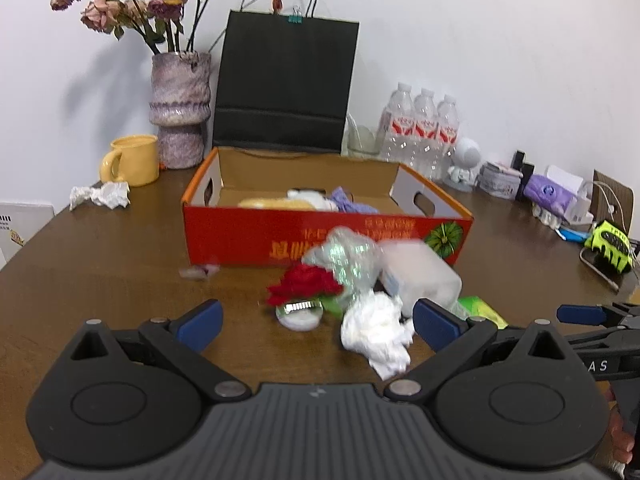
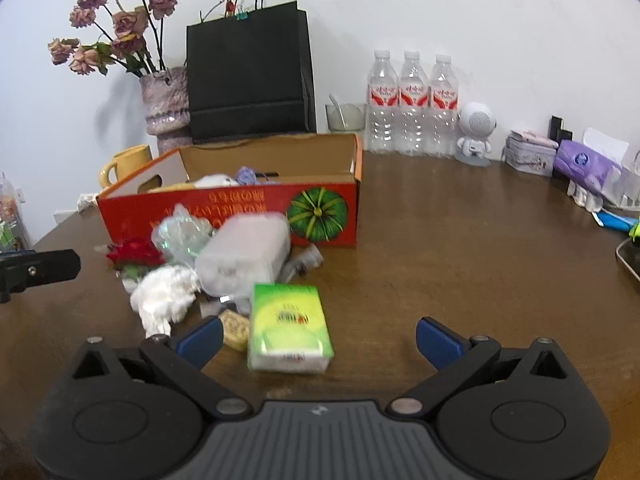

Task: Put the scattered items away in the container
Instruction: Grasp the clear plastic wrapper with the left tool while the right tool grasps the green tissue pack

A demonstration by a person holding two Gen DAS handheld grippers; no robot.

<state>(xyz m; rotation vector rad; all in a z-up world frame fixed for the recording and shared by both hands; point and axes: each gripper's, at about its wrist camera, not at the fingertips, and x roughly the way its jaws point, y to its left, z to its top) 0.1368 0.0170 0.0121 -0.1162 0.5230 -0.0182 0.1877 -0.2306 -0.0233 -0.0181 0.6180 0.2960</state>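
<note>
Right wrist view: right gripper [image 2: 320, 340] is held wide open, empty; green box [image 2: 289, 328] should be centred between pads before closing. Left gripper [image 1: 316, 320] is also open, empty.

- On the black arm of the right gripper [image 1: 600, 366] I read the letters "AS".
- Yellow print on the red cardboard box [image 2: 240, 216] sits upside down; I cannot read it.
</note>
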